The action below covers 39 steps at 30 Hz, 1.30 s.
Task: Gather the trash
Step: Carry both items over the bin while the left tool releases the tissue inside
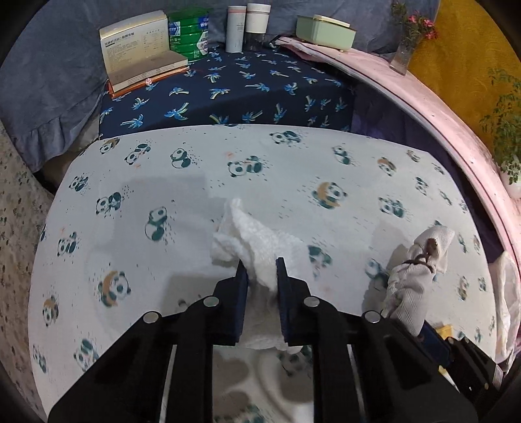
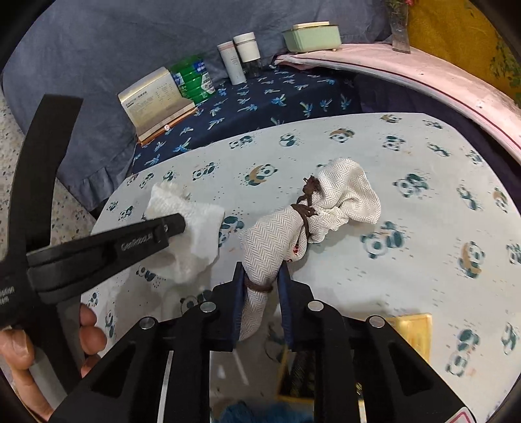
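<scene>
A crumpled white paper towel [image 1: 257,247] sits between the fingers of my left gripper [image 1: 262,270], which is shut on it just above the panda-print table [image 1: 162,182]. The towel also shows in the right wrist view [image 2: 192,224], with the left gripper [image 2: 176,224] reaching in from the left. My right gripper [image 2: 262,276] is shut on a white herringbone cloth pouch [image 2: 319,201] tied with brown cord, lying on the table [image 2: 423,227]. The pouch also shows in the left wrist view [image 1: 420,263].
Behind the table a dark palm-print surface [image 1: 247,88] carries a gold box [image 1: 136,45], a green can [image 1: 189,32] and two white bottles [image 1: 247,26]. A mint box [image 1: 325,32] and a flower vase [image 1: 405,48] stand on a pink ledge. A yellow object [image 2: 413,328] lies near the right gripper.
</scene>
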Each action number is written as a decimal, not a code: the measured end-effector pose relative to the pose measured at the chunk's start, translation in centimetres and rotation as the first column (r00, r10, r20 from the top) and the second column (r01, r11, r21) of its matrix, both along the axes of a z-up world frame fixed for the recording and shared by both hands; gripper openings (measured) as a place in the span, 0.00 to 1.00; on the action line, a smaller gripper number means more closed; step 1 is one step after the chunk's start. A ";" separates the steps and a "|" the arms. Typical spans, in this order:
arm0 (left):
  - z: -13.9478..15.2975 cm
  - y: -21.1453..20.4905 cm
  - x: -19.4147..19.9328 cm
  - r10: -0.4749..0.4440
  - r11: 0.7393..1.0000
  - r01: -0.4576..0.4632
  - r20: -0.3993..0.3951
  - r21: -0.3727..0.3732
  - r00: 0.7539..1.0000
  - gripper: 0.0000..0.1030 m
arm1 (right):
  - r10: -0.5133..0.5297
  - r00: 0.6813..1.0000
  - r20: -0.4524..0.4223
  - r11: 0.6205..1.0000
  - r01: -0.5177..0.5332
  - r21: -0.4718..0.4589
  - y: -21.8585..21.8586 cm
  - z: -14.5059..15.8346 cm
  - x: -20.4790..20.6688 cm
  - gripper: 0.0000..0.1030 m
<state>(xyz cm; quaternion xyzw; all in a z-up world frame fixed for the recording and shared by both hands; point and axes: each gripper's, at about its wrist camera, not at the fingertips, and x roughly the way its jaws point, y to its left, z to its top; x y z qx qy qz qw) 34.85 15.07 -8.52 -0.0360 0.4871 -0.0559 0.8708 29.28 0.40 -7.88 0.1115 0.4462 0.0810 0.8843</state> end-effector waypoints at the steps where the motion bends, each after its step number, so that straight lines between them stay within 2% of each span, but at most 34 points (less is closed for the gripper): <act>1: 0.3 -0.2 -0.4 -0.002 1.000 0.002 0.003 -0.001 1.000 0.16 | -0.005 1.000 0.005 1.000 0.005 -0.002 -0.4 0.4 -0.4 0.18; 14: 7.7 -8.3 -7.7 -0.109 0.994 0.110 0.109 -0.008 0.988 0.16 | -0.101 0.988 0.116 0.995 0.101 0.008 -7.9 6.9 -7.2 0.18; 24: 10.3 -16.7 -12.9 -0.222 0.975 0.220 0.144 0.025 0.964 0.16 | -0.229 0.959 0.166 0.973 0.225 0.043 -16.4 9.5 -13.2 0.18; 32: 10.9 -24.6 -16.6 -0.342 0.940 0.339 0.149 0.045 0.928 0.16 | -0.319 0.929 0.190 0.948 0.316 0.045 -22.5 10.0 -17.7 0.18; 39: 10.1 -32.1 -19.2 -0.464 0.886 0.462 0.118 0.039 0.878 0.16 | -0.421 0.886 0.195 0.905 0.423 0.032 -28.7 9.4 -21.9 0.18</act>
